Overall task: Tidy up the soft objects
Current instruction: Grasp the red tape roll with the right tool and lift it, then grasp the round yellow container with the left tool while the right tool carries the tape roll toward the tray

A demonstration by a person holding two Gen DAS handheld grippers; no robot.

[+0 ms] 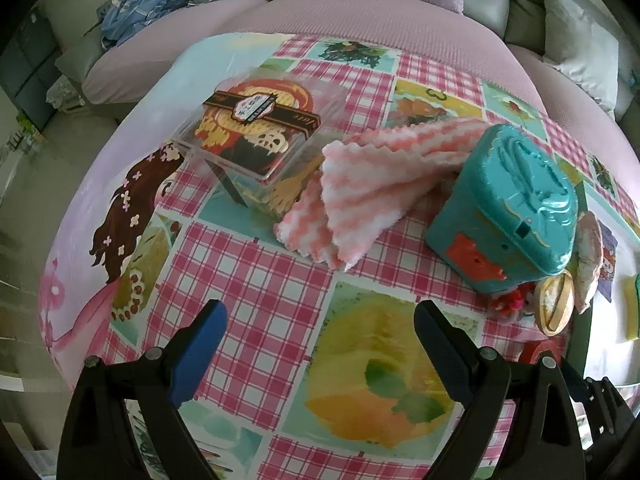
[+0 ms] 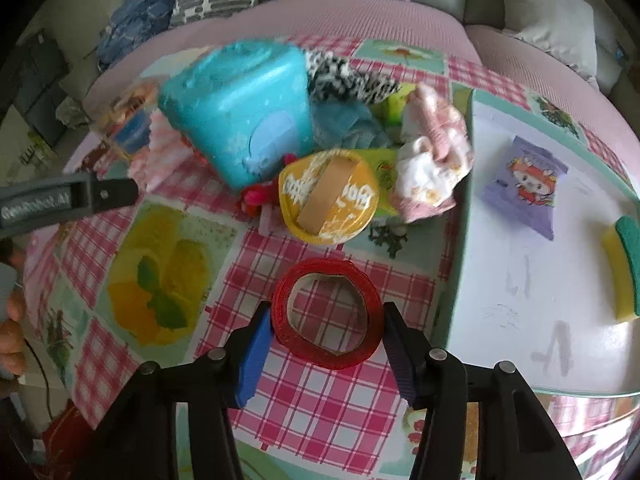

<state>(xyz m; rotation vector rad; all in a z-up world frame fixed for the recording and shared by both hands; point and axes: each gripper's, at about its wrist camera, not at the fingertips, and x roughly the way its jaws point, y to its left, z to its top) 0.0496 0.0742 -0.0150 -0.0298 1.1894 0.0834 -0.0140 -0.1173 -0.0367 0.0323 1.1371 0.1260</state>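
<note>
Checked pink tablecloth (image 2: 312, 392) covers the table in front of a sofa. Near the white tray (image 2: 500, 272), the right gripper (image 2: 326, 344) straddles a red tape roll (image 2: 326, 316) — pads beside it, contact unclear. It looks light and squashy, best pinched across its rim. The tray holds a purple packet (image 2: 528, 184) and a sponge (image 2: 624, 264). The left gripper (image 1: 320, 344) hangs spread, empty — the striped cloth (image 1: 372, 188) lies beyond.

Fluffy cloth (image 1: 372, 184), glossy plastic tablecloth (image 1: 256, 300)
</note>
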